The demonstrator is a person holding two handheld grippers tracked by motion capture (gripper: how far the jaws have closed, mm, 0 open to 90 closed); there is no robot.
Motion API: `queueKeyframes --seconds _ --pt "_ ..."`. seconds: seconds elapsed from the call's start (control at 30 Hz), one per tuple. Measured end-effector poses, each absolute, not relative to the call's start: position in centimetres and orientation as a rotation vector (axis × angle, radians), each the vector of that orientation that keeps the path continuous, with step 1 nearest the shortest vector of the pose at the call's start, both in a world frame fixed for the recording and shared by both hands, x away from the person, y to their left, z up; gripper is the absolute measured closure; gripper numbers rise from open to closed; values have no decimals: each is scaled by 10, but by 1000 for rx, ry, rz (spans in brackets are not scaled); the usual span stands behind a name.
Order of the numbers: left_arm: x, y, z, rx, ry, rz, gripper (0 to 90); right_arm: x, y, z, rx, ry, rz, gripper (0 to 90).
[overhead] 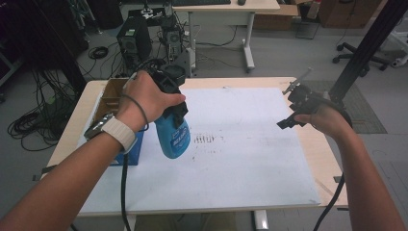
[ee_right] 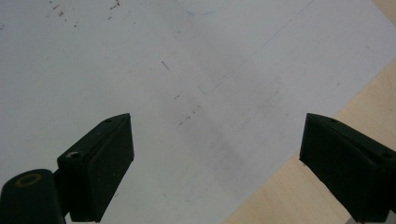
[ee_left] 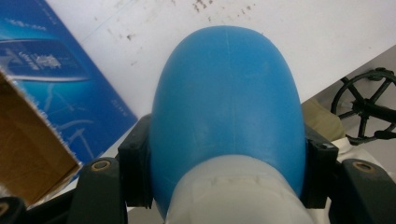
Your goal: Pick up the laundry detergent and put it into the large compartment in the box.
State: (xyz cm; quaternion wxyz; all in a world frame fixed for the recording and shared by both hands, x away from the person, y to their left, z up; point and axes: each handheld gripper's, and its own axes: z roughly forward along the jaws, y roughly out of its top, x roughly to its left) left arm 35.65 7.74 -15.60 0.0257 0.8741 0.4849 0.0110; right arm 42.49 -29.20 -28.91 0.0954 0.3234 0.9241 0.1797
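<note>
A wooden table [overhead: 308,144] is covered over most of its top by a white sheet [overhead: 240,159], which is marked with small dark smudges near its middle. At the table's left edge an open cardboard box [overhead: 109,96] with blue printed sides is seen, its brown inside showing in the left gripper view beside the blue panel.

A blue bottle [overhead: 172,137] is held in the air above the sheet, just right of the box, tilted with its rounded base pointing down and toward the person. It is clamped in the left gripper [overhead: 175,108], whose jaws press on its two sides just below the pale neck; in the left gripper view the bottle [ee_left: 226,107] is seen bulging forward from between the black pads [ee_left: 135,168], with the sheet and the box behind it.

The right gripper [overhead: 287,122] is held over the right edge of the sheet, well apart from the bottle. Its jaws are spread wide, with nothing between them but sheet and bare wood.
</note>
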Motion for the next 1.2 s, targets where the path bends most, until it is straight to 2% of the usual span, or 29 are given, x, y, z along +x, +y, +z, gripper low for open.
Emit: queueKeyframes --seconds 0.5,1.2 --pt "365 90 -137 2659 1566 -20 373 427 -292 -290 957 2743 531 100" --pt "384 124 -106 2545 1715 50 373 431 -296 -294 959 2735 534 100"
